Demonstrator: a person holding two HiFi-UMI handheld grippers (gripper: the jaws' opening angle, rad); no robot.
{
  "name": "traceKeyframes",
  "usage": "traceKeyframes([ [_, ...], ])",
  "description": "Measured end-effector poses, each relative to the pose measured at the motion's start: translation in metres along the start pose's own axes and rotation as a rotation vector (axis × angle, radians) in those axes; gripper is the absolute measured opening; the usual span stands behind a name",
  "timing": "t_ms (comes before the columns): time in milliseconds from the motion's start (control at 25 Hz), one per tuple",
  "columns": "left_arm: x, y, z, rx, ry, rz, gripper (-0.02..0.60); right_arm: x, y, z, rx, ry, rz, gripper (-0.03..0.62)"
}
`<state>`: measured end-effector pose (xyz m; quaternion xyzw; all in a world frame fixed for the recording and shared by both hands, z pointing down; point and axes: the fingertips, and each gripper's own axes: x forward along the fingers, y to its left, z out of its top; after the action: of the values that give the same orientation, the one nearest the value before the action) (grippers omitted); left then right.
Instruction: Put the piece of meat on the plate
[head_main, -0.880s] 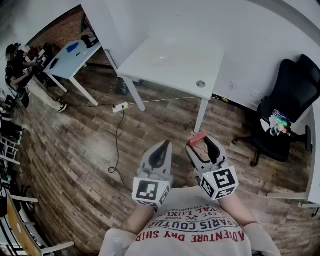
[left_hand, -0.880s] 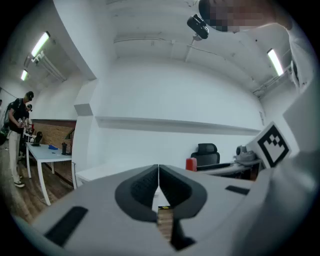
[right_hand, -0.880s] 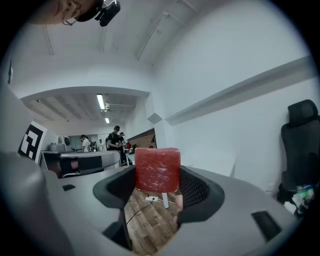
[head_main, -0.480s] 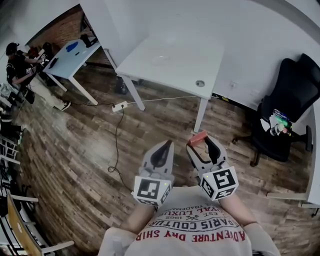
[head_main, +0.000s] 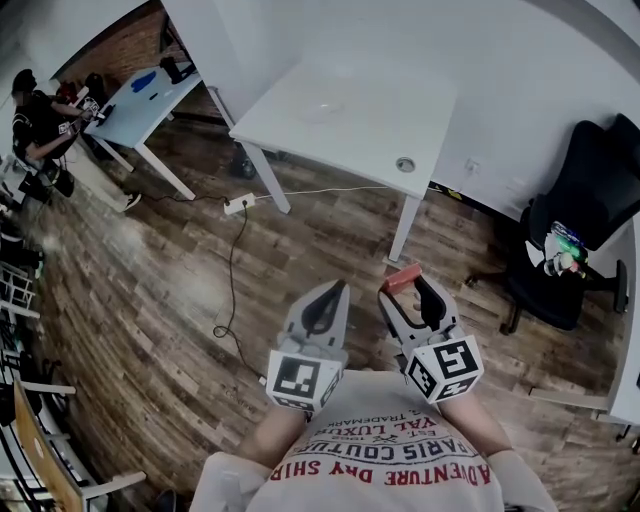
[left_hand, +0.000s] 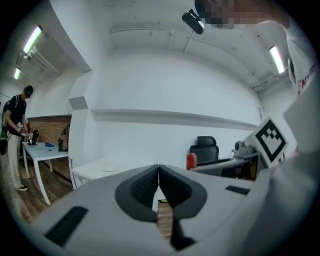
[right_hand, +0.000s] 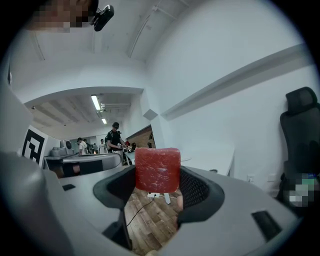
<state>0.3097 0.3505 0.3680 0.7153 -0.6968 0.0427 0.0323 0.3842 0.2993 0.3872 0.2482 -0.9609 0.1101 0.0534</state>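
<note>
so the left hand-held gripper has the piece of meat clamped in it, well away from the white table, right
Not quite: the piece of meat is clamped in the right hand-held gripper, as the right gripper view shows. The left hand-held gripper is shut on nothing. The meat is indeed well away from the white table.

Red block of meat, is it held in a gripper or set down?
Held: the red block of meat is pinched between the right gripper's jaws.
</note>
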Motion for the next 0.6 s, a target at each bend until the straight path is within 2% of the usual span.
traceKeyframes([
  [320, 0.032, 0.053, -0.008, 0.022, 0.024, -0.008, 0.008, 0.071, -0.004, -0.002, 0.024, 0.037, 0.018, 0.279],
  [400, 0.044, 0.075, -0.007, 0.048, 0.028, -0.023, 0.008, 0.097, -0.004, 0.004, 0.022, 0.038, 0.010, 0.279],
  [520, 0.062, 0.117, 0.000, 0.010, 0.035, -0.024, 0.008, 0.140, 0.002, 0.014, 0.020, 0.048, -0.001, 0.279],
  [600, 0.077, 0.147, 0.002, 0.020, 0.037, -0.044, 0.008, 0.171, 0.004, 0.023, 0.017, 0.053, -0.015, 0.279],
])
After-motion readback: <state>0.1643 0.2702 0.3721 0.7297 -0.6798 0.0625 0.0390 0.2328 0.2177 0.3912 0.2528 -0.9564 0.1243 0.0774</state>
